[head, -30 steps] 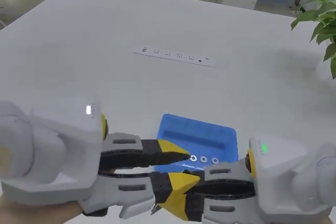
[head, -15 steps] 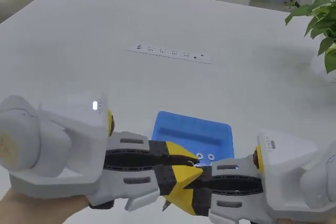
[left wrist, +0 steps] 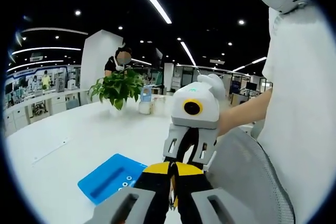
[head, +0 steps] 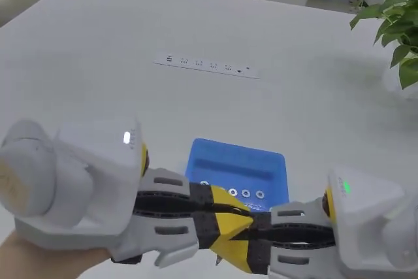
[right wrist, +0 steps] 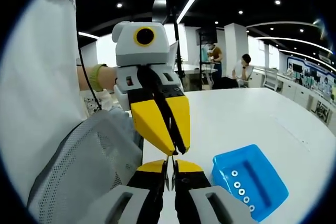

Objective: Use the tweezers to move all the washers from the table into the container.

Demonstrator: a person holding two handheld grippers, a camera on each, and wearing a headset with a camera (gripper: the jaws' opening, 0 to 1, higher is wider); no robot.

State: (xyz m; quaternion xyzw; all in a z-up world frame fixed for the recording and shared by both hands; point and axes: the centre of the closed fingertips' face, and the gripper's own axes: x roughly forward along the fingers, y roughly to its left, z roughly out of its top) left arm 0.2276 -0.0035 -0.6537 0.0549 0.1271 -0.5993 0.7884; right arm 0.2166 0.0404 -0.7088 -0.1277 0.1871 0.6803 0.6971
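Blue container w/ washers, left gripper overlapping right gripper

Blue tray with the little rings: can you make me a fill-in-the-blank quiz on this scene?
The container is coloured ___.
The washers lie ___ it.
The plant shows at the head view's ___ edge.
The right gripper is ___ on the tweezers.
Missing: blue; inside; right; shut.

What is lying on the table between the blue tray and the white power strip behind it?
Nothing. In the head view the stretch of table between the blue tray and the power strip is bare.
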